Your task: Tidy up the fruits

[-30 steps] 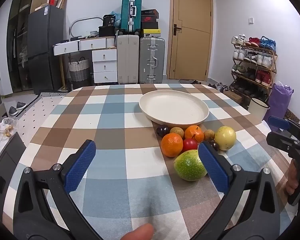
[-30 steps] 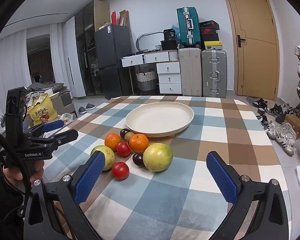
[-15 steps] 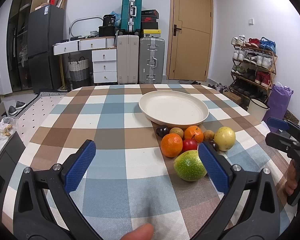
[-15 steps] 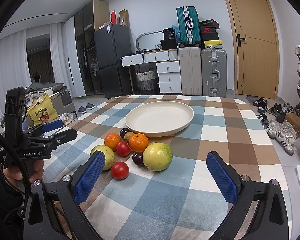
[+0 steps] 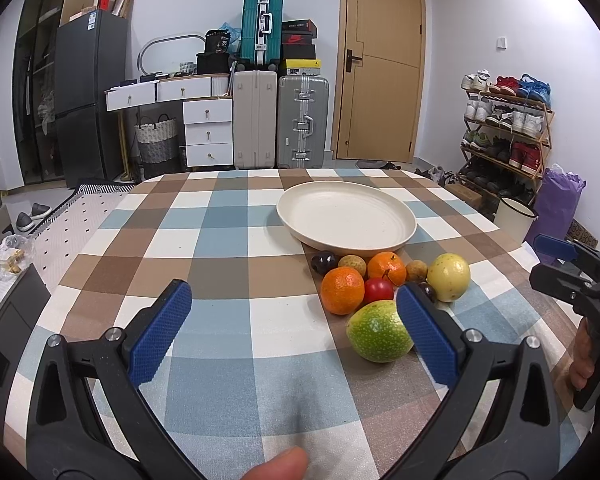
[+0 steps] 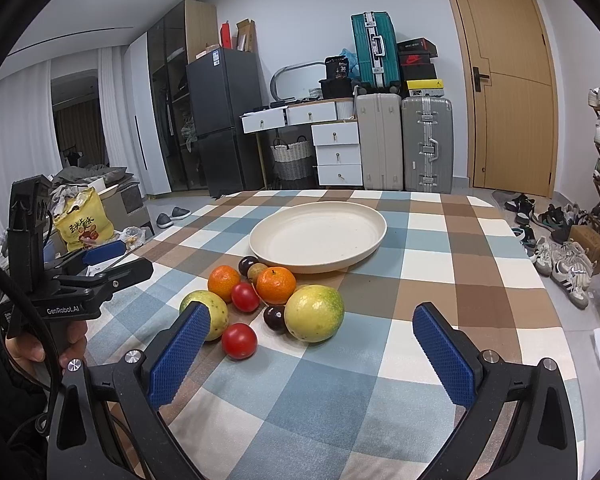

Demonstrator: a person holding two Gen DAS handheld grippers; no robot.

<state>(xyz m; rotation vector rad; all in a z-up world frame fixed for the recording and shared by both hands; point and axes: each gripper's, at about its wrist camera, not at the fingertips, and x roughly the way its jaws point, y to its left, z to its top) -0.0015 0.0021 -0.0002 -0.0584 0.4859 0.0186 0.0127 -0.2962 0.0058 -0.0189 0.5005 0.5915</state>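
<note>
A cream plate [image 5: 346,216] [image 6: 318,236] sits empty on the checked tablecloth. Just in front of it lies a cluster of fruit: two oranges [image 5: 342,290] [image 6: 276,285], a green-yellow fruit [image 5: 378,331] [image 6: 204,312], a larger yellow-green fruit [image 5: 449,277] [image 6: 314,313], two red tomatoes [image 6: 239,341] [image 5: 378,290], dark plums [image 5: 323,262] [image 6: 274,317] and small brown fruits [image 5: 353,265]. My left gripper [image 5: 294,332] [image 6: 104,258] is open and empty, left of the cluster. My right gripper [image 6: 310,350] [image 5: 556,246] is open and empty, right of it.
The table [image 5: 204,248] has a rounded edge all round. Beyond it stand suitcases [image 5: 302,120], white drawers [image 5: 208,132], a fridge [image 5: 88,96], a door [image 5: 380,60] and a shoe rack [image 5: 504,128]. A yellow bag [image 6: 85,225] lies left.
Both grippers stay open and nearly still; the view has barely shifted. The fruit and plate have not moved.
</note>
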